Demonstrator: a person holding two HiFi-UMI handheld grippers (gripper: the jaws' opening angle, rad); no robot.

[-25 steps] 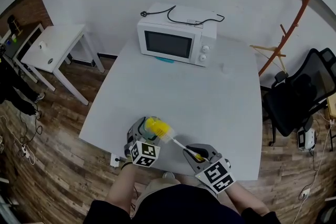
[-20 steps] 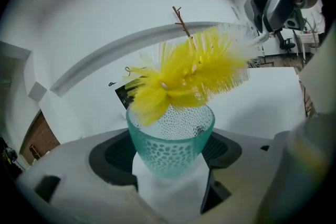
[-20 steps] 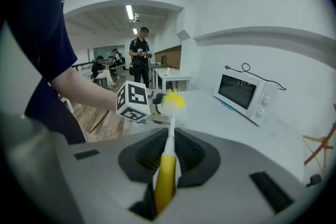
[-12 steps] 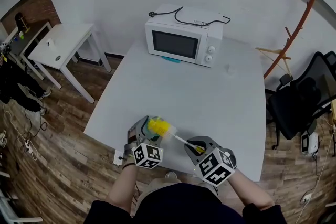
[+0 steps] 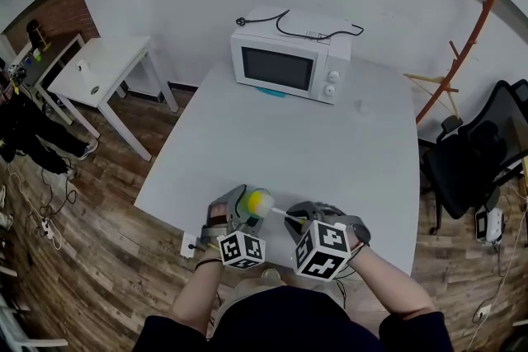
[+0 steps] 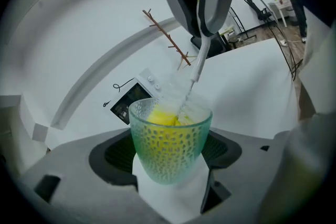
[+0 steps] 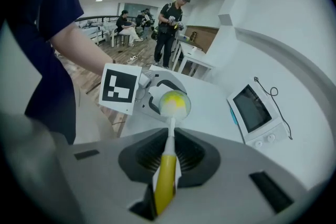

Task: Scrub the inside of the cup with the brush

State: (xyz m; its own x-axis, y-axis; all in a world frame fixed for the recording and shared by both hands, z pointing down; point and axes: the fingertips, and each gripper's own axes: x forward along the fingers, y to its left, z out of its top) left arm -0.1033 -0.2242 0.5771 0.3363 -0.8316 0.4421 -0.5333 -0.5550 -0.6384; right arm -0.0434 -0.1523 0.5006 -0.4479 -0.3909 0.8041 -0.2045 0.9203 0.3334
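We're holding the cup between the fingers of the left gripper, at the tabletop's near edge. Right gripper, just to its right, is gripping the brush, whose head is sitting inside the cup. Microwave is standing at the far edge, well behind both. Side table is standing off left, chair off right.

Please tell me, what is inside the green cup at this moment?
The yellow head of the brush is inside the cup, and its white stem comes out over the rim. The head covers the bottom of the cup, so that cannot be seen.
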